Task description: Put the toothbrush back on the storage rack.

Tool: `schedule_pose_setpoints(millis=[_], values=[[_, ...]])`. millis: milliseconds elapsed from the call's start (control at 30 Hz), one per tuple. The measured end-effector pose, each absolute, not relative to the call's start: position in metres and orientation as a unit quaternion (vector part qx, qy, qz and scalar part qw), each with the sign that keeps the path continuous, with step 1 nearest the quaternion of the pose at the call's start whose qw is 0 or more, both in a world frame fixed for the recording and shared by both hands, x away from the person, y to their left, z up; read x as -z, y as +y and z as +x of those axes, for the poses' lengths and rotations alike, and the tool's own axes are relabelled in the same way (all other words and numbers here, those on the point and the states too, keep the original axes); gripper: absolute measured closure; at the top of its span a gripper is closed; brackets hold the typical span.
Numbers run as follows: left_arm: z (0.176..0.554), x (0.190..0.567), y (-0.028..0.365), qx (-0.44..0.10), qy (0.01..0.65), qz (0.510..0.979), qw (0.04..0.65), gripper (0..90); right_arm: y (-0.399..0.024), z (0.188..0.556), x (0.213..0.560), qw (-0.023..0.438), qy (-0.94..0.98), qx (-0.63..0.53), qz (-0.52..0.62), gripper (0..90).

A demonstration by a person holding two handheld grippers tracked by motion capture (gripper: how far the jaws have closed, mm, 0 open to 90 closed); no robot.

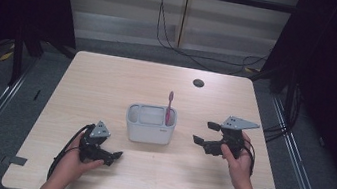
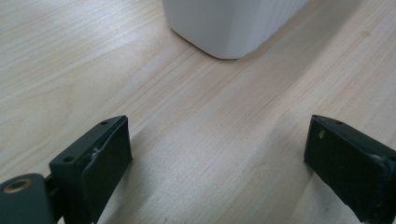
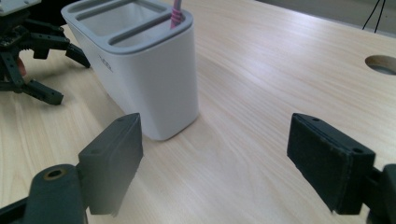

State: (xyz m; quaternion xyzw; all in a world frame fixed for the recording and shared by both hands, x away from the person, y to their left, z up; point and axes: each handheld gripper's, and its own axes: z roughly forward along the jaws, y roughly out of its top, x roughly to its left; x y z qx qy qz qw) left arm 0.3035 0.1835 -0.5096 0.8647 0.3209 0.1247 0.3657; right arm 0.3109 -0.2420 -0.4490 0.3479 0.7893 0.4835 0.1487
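A white plastic holder with a grey divided rim (image 1: pixel 150 123) stands at the centre of the pale wooden table (image 1: pixel 108 80) in the high view, and a pink toothbrush (image 1: pixel 170 106) stands upright in its right-hand compartment. The right gripper (image 1: pixel 206 133), right of centre and just beside the holder, has its black jaws spread wide with nothing between them. The left gripper (image 1: pixel 114 156), at the lower left and near the holder's front corner, also gapes empty above bare wood.
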Motion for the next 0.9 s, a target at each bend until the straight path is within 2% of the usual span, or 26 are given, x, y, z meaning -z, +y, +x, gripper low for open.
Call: schedule_pose_setpoints(millis=[900], values=[[0.303,0.510,0.184,-0.125,0.321,0.865,0.366,7.0,-0.273,0.310,0.476,0.148,0.804,-0.439,0.373,18.2]])
